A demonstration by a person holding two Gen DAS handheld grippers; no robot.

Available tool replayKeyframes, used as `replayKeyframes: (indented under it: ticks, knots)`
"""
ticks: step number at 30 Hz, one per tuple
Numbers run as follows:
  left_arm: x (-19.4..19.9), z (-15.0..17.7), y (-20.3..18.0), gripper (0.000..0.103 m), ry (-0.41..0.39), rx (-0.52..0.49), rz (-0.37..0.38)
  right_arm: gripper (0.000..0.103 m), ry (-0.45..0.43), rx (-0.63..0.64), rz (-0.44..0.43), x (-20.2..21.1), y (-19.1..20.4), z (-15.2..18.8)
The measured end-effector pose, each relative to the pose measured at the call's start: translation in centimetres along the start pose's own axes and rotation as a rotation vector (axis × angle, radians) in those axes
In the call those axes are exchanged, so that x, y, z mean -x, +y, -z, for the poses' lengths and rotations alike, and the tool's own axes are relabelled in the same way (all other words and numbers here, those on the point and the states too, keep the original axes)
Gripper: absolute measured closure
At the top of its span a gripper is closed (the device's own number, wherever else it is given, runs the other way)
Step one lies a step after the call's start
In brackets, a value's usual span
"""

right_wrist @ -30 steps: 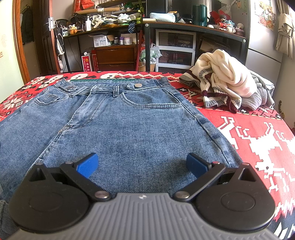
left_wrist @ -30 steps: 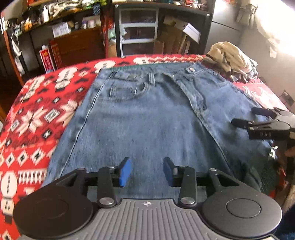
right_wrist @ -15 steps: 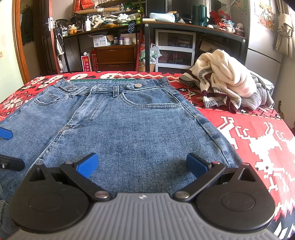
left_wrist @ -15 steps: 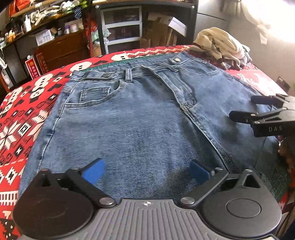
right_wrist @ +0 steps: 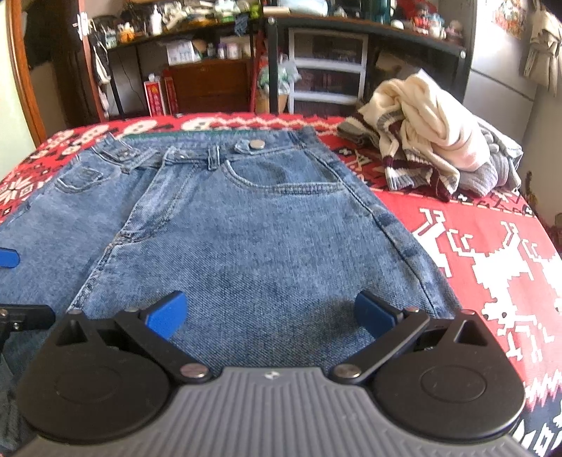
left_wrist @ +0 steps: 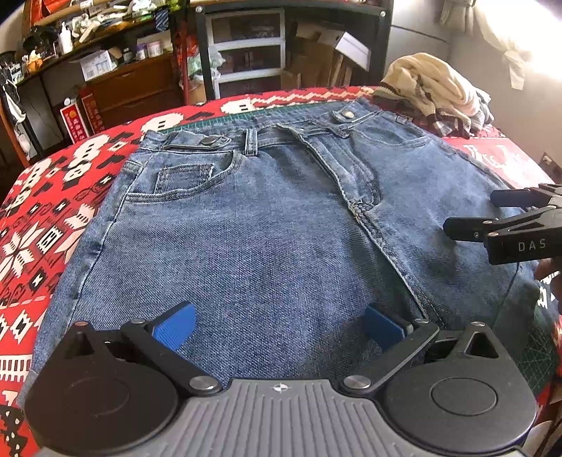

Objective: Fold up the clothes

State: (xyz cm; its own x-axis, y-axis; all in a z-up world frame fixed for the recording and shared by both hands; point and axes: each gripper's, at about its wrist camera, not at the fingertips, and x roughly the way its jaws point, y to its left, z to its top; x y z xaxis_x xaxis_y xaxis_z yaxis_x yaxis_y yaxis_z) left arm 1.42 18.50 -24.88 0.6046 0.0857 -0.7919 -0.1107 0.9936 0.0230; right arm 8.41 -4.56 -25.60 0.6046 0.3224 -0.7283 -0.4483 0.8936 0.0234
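Cluttered shelves [right_wrist: 182,31], plastic drawers [right_wrist: 326,66] and a heaped clothes pile [right_wrist: 435,140] are marking this as a lived-in home room.

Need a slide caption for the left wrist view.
Open left gripper poised over flat blue jeans on a red patterned blanket.

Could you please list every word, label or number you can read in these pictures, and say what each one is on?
"DAS": white letters on the black body of the right gripper, seen in the left wrist view.
Red boxes by the wooden dresser carry print, too blurred to read.
Nothing else is legible.
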Motion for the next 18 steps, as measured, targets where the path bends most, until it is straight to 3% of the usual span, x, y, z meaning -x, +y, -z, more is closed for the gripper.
replayKeyframes:
  ticks: [5,9,12,18]
  knots:
    - [-0.5,-0.7,-0.3,0.0,0.014,0.007,-0.006,0.001,0.055,-0.018,0.017,-0.2,0.2,-0.7]
    - [-0.8,-1.8,-0.5,0.001,0.076,0.047,-0.037,0.001,0.063,-0.027,0.027,-0.2,0.2,-0.7]
    - [-0.7,-2.9,-0.3,0.009,0.114,0.042,-0.033,0.001,0.081,-0.026,0.038,-0.2,0.4,-0.9]
    - [2.8,-5.1,2.6,0.01,0.025,0.101,-0.028,0.0,0.199,-0.024,0.084,-0.1,0.7,-2.9]
